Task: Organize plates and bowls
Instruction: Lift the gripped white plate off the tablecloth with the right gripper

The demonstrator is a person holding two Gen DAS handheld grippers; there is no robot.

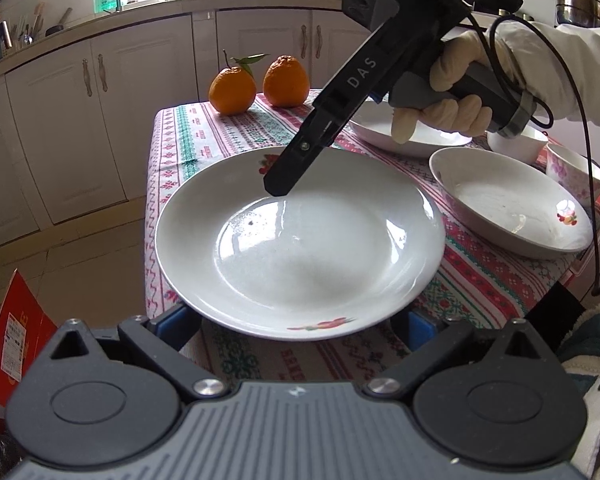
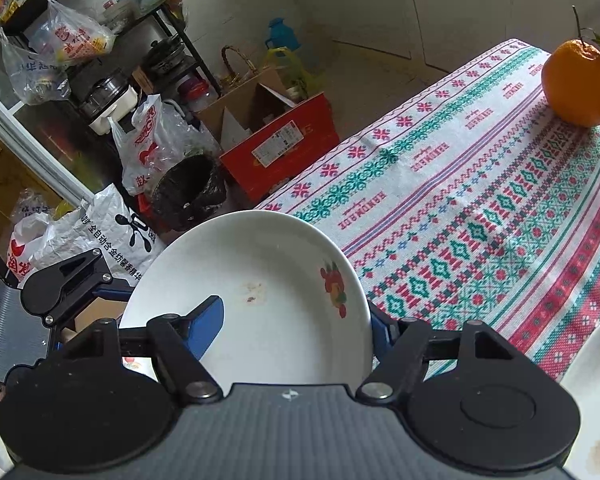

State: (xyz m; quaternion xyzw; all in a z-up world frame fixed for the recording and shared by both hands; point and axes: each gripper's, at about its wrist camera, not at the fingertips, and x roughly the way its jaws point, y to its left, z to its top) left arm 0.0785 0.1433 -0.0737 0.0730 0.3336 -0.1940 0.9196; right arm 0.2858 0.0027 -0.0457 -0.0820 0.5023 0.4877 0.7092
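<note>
Right gripper [image 2: 296,320] is closed narrow on the far rim of the white fruit-print plate [image 1: 300,240]: from its own camera, one blue pad [image 2: 210,318] lies on the plate's upper face and the other sits behind the rim. A light-gloved hand [image 1: 456,80] holds its handle, angled steeply down. Left gripper [image 1: 296,324] stands wide, pointing down at the near edge of the same plate; the rim passes over both its blue fingers and hides their tips, and no contact can be confirmed. The plate is at the near left corner of the table, over the patterned tablecloth [image 1: 196,140], with its left edge past the table's side. Whether it rests on the cloth or is raised cannot be told. A small dark speck and a faint stain mark its inner surface. To the right, a shallow white bowl [image 1: 512,208] sits just beside it. Behind that are a second white dish [image 1: 380,132], a small white bowl [image 1: 516,144] and a flower-print bowl [image 1: 572,172]. Two oranges [image 1: 233,92] stand at the far edge.
</note>
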